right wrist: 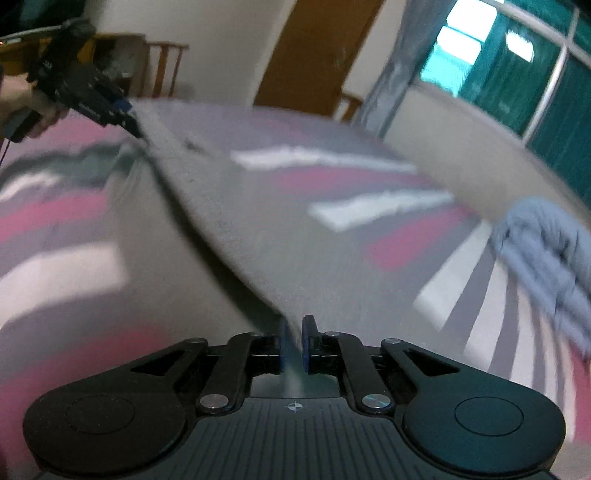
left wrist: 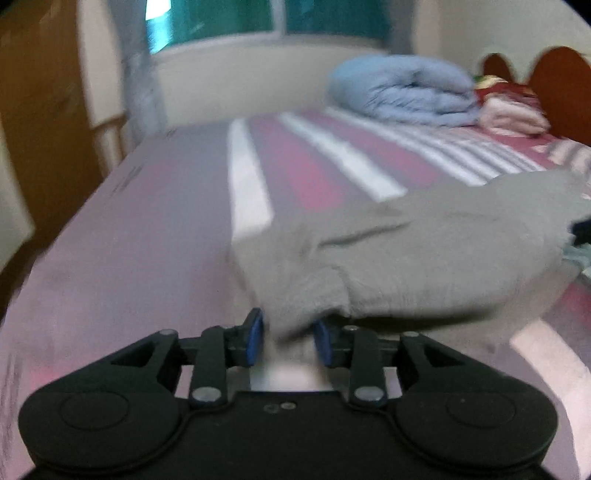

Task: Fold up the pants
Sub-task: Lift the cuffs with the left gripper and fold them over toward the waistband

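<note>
Left wrist view is showing the left gripper (left wrist: 286, 338) with its blue pads (left wrist: 255, 338) standing a little apart, a bunched edge of the grey pants (left wrist: 406, 258) lying between them; the picture is too blurred to tell whether the pads are pressing on the cloth. Those pants are lying spread across the bed (left wrist: 147, 240), which is wearing a sheet of pink, grey and white stripes, and they are stretching away from the gripper toward the right side of the bed. At the far end of the bed, well apart from the pants, a rolled pale-blue duvet (left wrist: 402, 90) is sitting beside a small stack of folded pink and red cloth (left wrist: 511, 110), just in front of a brown scalloped headboard (left wrist: 554, 88). Beyond the bed, a grey curtain (left wrist: 142, 85) is hanging next to a green-tinted window (left wrist: 258, 16), and a brown wooden door (left wrist: 40, 122) is standing off the bed's left side.

In the right wrist view, the right gripper (right wrist: 295, 341) is pinching a thin fold of the pants between nearly closed pads. From there the fabric is running taut and raised over the bed up to the left gripper, which a person's hand (right wrist: 22, 107) is gripping at the bed's far left. Wooden chairs (right wrist: 166, 62) are standing past the bed near the door.
</note>
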Demonstrator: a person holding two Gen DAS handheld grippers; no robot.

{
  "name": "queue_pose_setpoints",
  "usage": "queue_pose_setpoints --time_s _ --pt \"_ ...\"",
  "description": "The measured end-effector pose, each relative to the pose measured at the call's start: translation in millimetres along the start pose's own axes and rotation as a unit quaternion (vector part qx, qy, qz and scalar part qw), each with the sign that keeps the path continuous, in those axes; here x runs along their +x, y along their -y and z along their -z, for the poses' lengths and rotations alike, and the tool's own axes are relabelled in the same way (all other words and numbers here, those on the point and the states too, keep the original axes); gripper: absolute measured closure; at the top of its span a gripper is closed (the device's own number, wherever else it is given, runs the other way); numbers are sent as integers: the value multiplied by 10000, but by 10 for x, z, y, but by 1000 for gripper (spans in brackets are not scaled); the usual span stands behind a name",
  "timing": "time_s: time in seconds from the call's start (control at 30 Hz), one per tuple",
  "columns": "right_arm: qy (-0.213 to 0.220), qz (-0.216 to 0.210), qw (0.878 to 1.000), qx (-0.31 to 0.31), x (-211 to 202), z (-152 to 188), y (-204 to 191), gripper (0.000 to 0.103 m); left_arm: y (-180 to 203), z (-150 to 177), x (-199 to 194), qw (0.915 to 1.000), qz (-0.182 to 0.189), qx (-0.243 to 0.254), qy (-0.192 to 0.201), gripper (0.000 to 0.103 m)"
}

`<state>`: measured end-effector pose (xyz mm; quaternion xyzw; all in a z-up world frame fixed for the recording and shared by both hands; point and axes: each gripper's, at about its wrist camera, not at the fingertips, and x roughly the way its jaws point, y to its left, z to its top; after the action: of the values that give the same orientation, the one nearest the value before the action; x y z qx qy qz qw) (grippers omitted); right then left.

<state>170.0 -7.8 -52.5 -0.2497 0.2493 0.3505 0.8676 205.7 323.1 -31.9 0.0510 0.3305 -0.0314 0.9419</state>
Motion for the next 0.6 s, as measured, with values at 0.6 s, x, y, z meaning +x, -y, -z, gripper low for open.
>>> queue_pose_setpoints --time_s 0.6 --pt "452 293 9321 3582 -331 294 384 60 -201 286 31 9163 830 -3895 425 85"
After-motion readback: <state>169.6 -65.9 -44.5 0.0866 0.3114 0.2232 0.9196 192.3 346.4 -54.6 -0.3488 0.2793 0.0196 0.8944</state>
